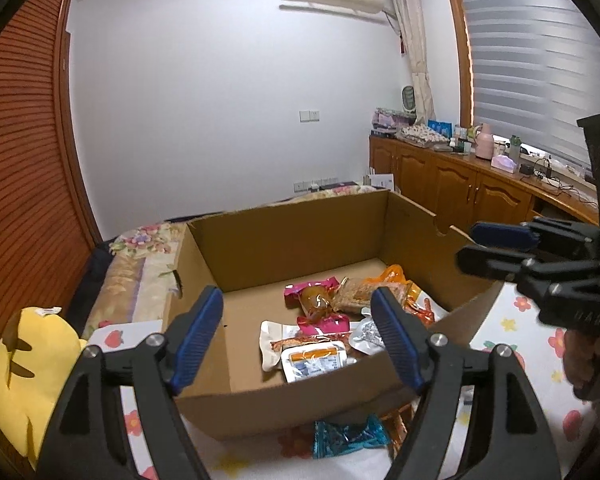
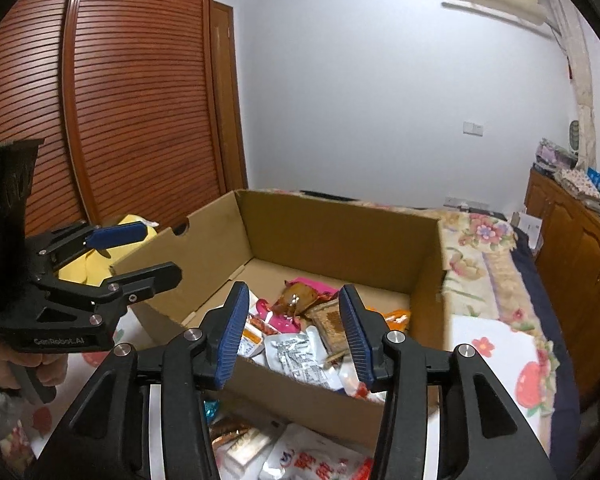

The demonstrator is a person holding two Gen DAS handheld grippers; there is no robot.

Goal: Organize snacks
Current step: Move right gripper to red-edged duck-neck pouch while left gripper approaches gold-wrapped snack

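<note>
Matt brown cardboard box; glossy plastic and foil snack packets; ribbed wooden wardrobe door.

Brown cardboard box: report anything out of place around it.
The brown cardboard box holds a loose heap of packets, but a blue foil snack packet and a white packet with red print lie outside its near wall, unsorted. Both grippers are open and empty.

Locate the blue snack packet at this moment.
In the left wrist view, the blue snack packet lies outside the cardboard box, on the floral sheet just below its near wall.
</note>
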